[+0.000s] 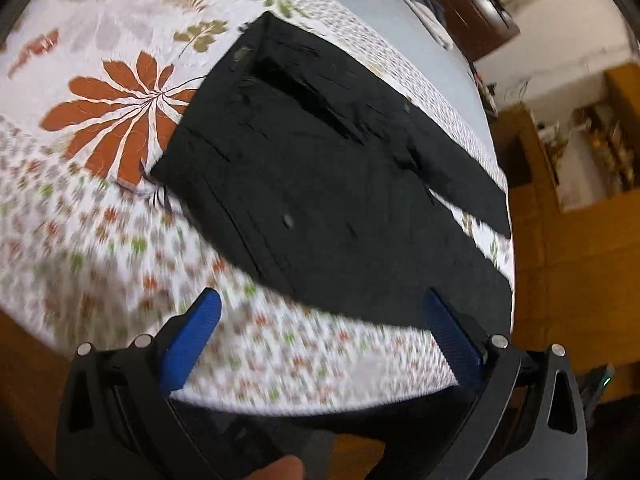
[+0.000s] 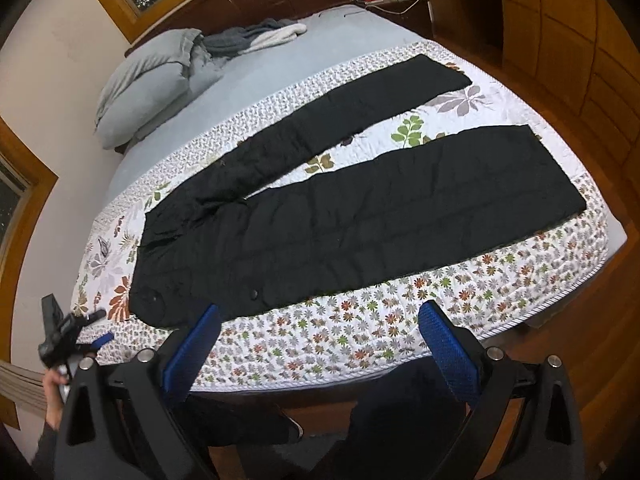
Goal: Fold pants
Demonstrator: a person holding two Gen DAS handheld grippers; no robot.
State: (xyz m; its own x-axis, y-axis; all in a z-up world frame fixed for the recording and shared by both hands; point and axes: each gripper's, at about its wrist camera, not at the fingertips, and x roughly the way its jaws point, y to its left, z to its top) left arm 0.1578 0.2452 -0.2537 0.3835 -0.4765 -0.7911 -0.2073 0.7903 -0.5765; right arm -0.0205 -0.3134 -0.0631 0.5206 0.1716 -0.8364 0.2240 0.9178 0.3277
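Black pants (image 2: 320, 216) lie flat and spread on a floral quilt (image 2: 320, 340), waist at the left, the two legs apart and running to the right. In the left wrist view the waist end of the pants (image 1: 320, 184) fills the middle. My left gripper (image 1: 320, 320) is open and empty, hovering above the quilt near the pants' near edge; it also shows at the far left of the right wrist view (image 2: 96, 326). My right gripper (image 2: 320, 332) is open and empty, held above the bed's near edge in front of the pants.
The quilt covers a bed with a blue-grey sheet (image 2: 280, 64). A pillow (image 2: 148, 84) and crumpled clothes (image 2: 256, 36) lie at the head. Wooden cabinets (image 2: 560, 40) stand at the right, wooden floor (image 2: 580, 340) around the bed.
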